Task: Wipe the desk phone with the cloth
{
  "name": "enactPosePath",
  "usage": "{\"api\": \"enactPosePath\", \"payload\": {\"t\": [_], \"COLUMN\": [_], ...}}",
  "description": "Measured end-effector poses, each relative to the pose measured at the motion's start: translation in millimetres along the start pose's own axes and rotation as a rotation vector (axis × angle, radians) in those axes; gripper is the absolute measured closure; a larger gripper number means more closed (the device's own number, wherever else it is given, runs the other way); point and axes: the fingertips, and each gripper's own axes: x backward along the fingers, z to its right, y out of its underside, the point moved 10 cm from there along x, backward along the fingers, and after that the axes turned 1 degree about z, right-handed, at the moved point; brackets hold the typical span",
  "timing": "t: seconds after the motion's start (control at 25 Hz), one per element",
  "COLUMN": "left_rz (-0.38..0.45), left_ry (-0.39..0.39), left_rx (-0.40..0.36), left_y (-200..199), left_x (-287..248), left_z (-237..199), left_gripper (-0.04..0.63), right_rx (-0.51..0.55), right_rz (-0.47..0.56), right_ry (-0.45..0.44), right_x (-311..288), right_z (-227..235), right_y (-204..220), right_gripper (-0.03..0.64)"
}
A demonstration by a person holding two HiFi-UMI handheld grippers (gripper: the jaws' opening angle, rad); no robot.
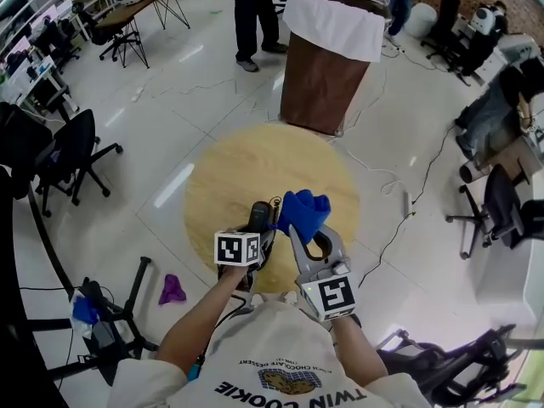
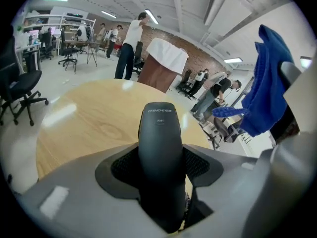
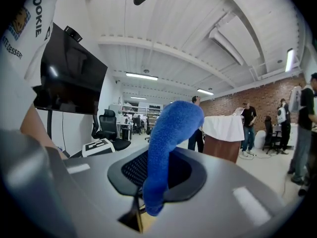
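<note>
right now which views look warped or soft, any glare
Head view: sharp, glare streaks on the glossy floor beside the round table. Left gripper view: fisheye, dark corners; handset crisp, nearest foreground soft. Right gripper view: same warp; blue cloth slightly soft.

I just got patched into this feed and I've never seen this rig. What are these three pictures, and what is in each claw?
There is no robot here. A person holds a two-jaw gripper in each hand, and the cubes with square markers are part of those grippers.

The head view comes from a camera on the person's head and looks steeply down at a round wooden table. The other two views come from cameras riding on the grippers, each looking along its own jaws.

The left gripper is clamped on a black phone handset. The right gripper pinches a blue cloth. Both are above the table's near edge. The phone's base is not visible in any view.
</note>
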Motion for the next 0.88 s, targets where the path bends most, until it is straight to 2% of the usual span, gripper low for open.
{"api": "enactPosePath", "payload": {"t": [0.16,0.48,0.64,0.88], "left_rz": [-0.043,-0.143,-0.148,-0.147], "left_ry": [-0.051,-0.135,-0.149,-0.150], "left_rx": [0.008,-0.030,-0.023,-0.062], "left_y": [-5,-10,-8,-11], "left_x": [-18,-48,-53,-56], "left_z": [-5,-9,-10,-8], "left_gripper": [0.342,0.342,0.341,0.331], "right_rx": [-0.003,-0.024,-0.064,-0.066], "right_rz": [-0.017,-0.041,-0.075,-0.082], "right_ry": [0.008,0.031,0.054,0.051], "right_x": [-4,-11,-13,-15], "right_z": [3,9,13,13], "right_y": [2,11,19,22], "right_gripper": [0.554,0.554,0.554,0.554]}}
